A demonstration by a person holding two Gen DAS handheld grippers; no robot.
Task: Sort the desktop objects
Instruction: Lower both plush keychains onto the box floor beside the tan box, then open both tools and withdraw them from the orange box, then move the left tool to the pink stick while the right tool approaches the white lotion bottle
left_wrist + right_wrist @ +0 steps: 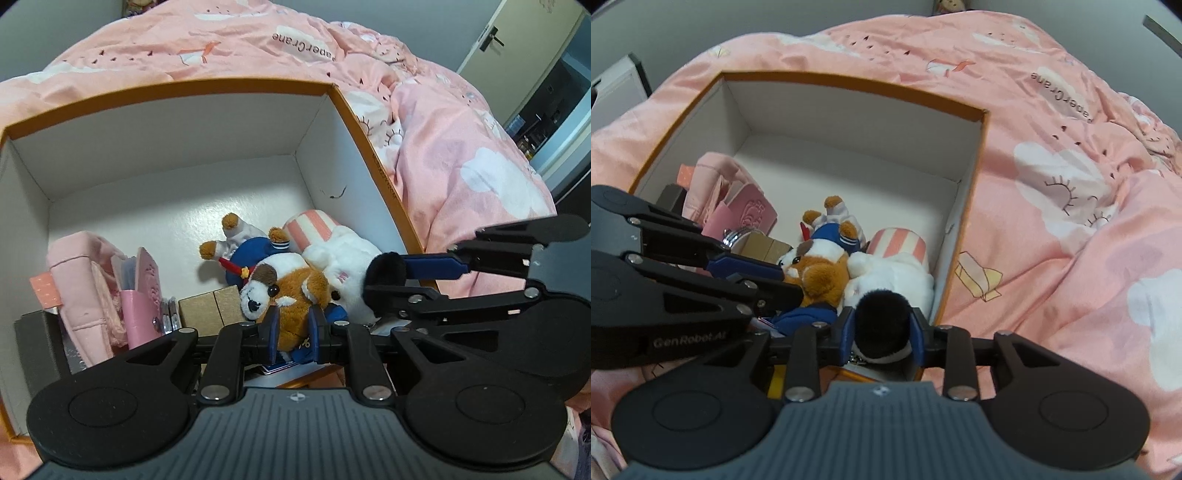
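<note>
An orange box with white inside (166, 147) (857, 122) lies on a pink bed. In it a brown-and-white plush dog in a blue outfit (291, 284) (820, 273) lies beside a white plush with a pink-striped part and a black pom (343, 258) (897, 277). My left gripper (293, 328) is shut on the plush dog's body, low in the box's near side. My right gripper (882, 328) is shut on the white plush's black pom (882, 314); it also shows in the left wrist view (384, 277).
At the box's left are a pink pouch (85, 280), a pink card holder (144, 295), a small brown carton (210, 306) and a dark grey block (37, 339). The pink quilt (1071, 184) surrounds the box. A door (491, 40) stands far right.
</note>
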